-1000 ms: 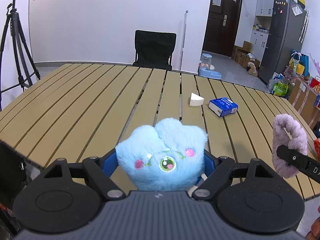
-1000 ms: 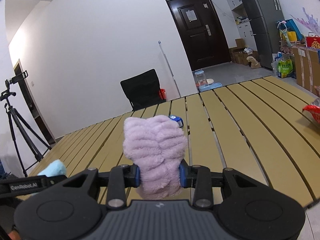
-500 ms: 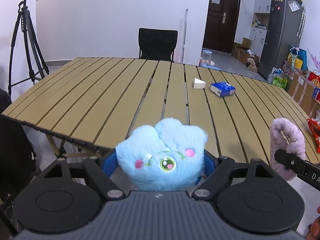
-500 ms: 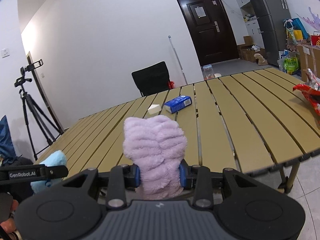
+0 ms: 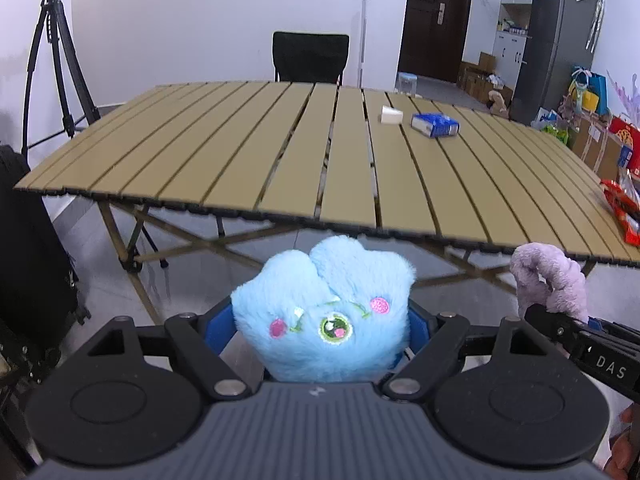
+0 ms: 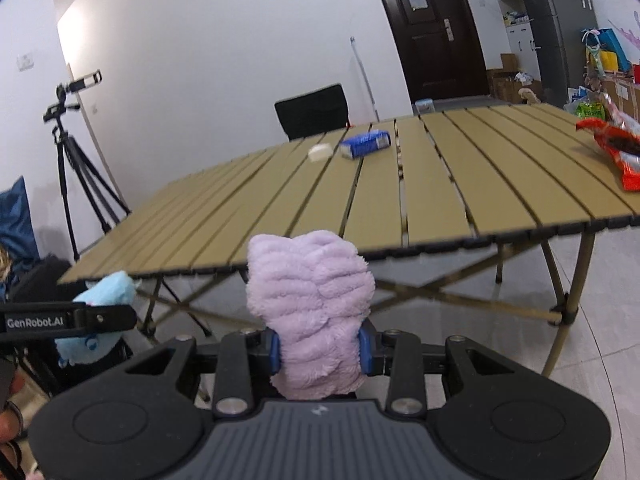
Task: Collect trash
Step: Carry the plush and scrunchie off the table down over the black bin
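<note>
Both tongs are loaded: my left tongs are clamped on a blue plush toy, my right tongs on a purple plush toy, each held out in the air short of the near edge of the surface. I judge this as a carrying step, hauling the two toys off to wherever the collected things go; no bin shows in either view. Next I need to find that spot and let go over it. On the surface lie a blue box, a small white piece just beside it, and a red wrapper at the right edge. A second ago I was over the slats; now its whole edge and legs show.
</note>
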Demonstrator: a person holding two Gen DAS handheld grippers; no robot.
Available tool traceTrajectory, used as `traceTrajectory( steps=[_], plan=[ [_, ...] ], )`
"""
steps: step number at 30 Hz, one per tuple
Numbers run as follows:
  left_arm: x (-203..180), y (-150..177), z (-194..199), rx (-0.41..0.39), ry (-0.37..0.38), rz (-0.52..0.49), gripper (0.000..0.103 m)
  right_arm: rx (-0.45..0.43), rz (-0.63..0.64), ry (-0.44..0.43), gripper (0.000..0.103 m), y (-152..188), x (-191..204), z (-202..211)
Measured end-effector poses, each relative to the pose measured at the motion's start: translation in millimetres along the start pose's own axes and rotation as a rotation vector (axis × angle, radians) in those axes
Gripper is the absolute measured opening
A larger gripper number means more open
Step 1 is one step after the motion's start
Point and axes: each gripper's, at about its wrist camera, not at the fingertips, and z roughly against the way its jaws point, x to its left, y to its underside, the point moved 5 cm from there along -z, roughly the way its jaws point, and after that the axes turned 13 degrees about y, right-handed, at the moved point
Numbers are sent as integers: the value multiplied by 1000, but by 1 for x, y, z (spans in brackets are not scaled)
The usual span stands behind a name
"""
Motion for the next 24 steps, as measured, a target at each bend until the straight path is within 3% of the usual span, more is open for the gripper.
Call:
traceTrajectory(
  steps=[24],
  plan=[
    [23,111,-26,161,-44,20,82,213,219,71,34,116,21,-11]
  ],
)
